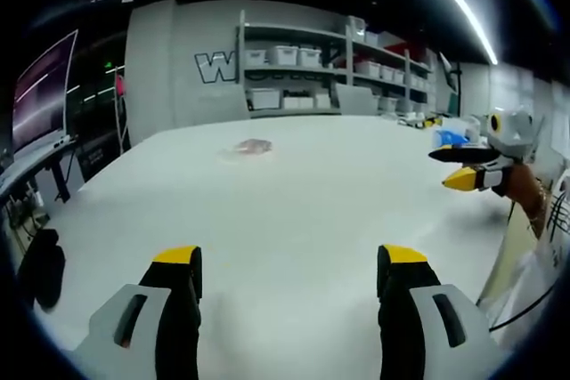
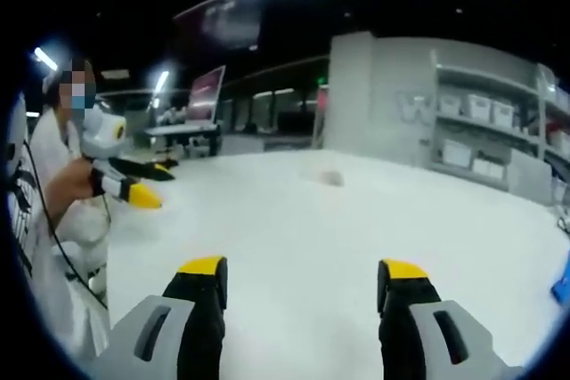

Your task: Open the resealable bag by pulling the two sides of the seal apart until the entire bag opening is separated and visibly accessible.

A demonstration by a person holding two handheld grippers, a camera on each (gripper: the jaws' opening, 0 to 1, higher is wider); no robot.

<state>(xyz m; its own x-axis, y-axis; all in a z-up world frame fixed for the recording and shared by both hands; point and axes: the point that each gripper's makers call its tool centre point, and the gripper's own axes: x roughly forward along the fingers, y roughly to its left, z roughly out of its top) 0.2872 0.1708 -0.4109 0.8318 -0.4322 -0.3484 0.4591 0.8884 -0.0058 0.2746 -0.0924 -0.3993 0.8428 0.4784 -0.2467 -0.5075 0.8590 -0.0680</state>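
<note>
Counting per view, both frames showing the same scene.

- Lying on white table (image 1: pixel 294 220): one resealable bag (image 1: pixel 253 146), small, clear.
- Showing two grippers: left gripper (image 1: pixel 291 273) and right gripper (image 2: pixel 303 287), two yellow-tipped jaws each.
- Standing at back: one shelving unit (image 1: pixel 338 68), three shelves, bins too blurred for counting.
- Standing at left: one monitor (image 1: pixel 40 91).

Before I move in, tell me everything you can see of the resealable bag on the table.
The resealable bag lies flat far out on the white table, alone, nothing touching it. It looks small, clear and plastic with a pinkish tint, slightly crumpled. In the right gripper view it is a faint patch. Whether its seal is closed is too small to tell.
</note>
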